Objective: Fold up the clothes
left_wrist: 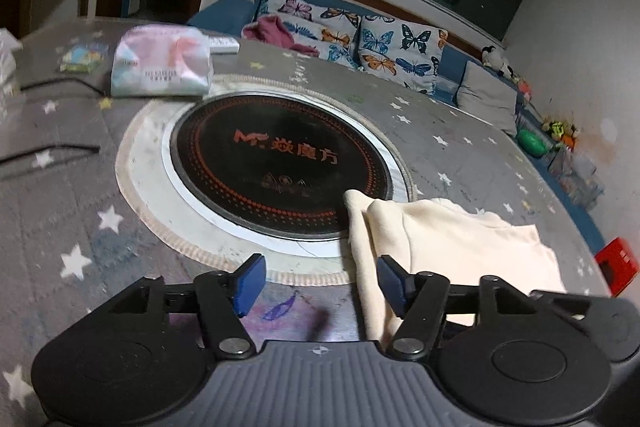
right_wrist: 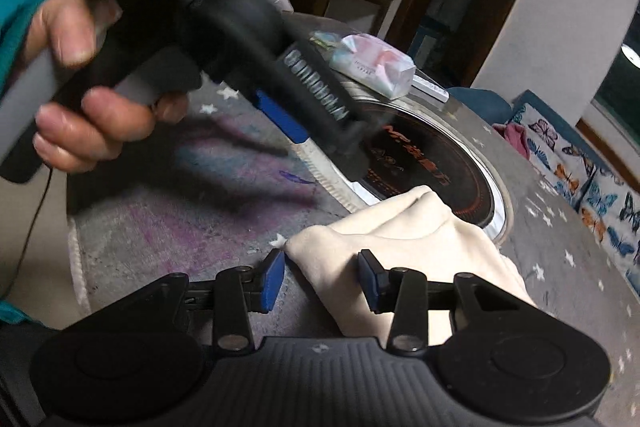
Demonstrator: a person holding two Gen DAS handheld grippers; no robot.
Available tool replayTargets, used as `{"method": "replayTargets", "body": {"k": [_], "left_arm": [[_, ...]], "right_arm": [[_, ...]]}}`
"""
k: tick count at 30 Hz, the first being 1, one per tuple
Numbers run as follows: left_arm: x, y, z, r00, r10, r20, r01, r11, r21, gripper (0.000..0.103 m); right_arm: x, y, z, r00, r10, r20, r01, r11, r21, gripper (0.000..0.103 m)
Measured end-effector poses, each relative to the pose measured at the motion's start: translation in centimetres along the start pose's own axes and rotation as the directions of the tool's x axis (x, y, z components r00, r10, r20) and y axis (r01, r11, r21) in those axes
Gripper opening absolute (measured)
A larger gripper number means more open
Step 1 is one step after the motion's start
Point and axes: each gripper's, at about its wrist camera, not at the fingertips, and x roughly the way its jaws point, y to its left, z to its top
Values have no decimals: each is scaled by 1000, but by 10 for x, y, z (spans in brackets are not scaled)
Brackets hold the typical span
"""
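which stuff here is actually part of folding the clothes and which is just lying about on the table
Part of the job:
- cream garment, partly folded on the grey star-print table cover
- left gripper, jaws open
- right gripper, cloth between its jaws

Just lying about:
- round black cooktop
- pastel tissue pack
- white remote
- red box

A round black cooktop [left_wrist: 280, 163] with orange lettering sat recessed in a table under a grey star-print cloth [left_wrist: 64, 211]. A pastel tissue pack [left_wrist: 160, 61] lay just beyond its rim, a white remote [left_wrist: 224, 45] beside it. Behind stood a blue sofa [left_wrist: 224, 13] bearing butterfly-print cushions [left_wrist: 396, 45], a maroon garment [left_wrist: 276, 31] and a grey pillow [left_wrist: 488, 95]. A red box [left_wrist: 616, 263] sat at the table's right edge.
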Motion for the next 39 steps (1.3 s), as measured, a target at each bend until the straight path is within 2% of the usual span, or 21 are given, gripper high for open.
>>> {"method": "replayTargets", "body": {"k": [2, 5, 7, 10, 15, 23, 26, 28, 29, 31, 34, 39], "left_arm": [[2, 0, 1, 1000, -14, -14, 14, 1000, -27, 70], [7, 1, 1, 999, -37, -36, 34, 997, -76, 73], [10, 2, 2, 997, -56, -50, 49, 992, -119, 78], [15, 4, 4, 994, -88, -72, 72, 977, -200, 81], [25, 2, 6, 987, -129, -97, 95, 949, -301, 81], [41, -6, 6, 976, -196, -99, 134, 888, -439, 79], [47, -11, 5, 971, -220, -97, 151, 872, -466, 69], [52, -14, 2, 967, -235, -104, 157, 860, -486, 52], [55, -14, 1, 965, -240, -109, 156, 853, -497, 47], [59, -15, -3, 963, -244, -113, 154, 846, -511, 32], [62, -15, -5, 965, -236, -114, 145, 843, -518, 22], [62, -13, -3, 969, -219, -113, 133, 851, -508, 19]], "right_arm": [[2, 1, 0, 1000, -8, -4, 8, 1000, 4, 38], [2, -1, 0, 1000, -21, -8, 22, 999, 23, 24], [0, -6, 1, 1000, -25, -2, 25, 998, 53, 14], [-6, -21, 2, 1000, 5, 16, -7, 989, 151, 9], [-21, -46, 2, 997, 22, 69, -39, 963, 265, 8], [-37, -62, -1, 992, 20, 125, -63, 935, 348, 7], [-38, -63, -3, 991, 21, 135, -69, 931, 358, 7], [-39, -63, -5, 990, 25, 140, -75, 928, 365, 7], [-40, -63, -7, 990, 26, 142, -78, 926, 369, 7], [-40, -63, -9, 989, 30, 144, -83, 924, 372, 7], [-38, -61, -11, 990, 39, 138, -88, 926, 367, 8], [-46, -66, -20, 990, 20, 138, -74, 914, 400, 18]]}}
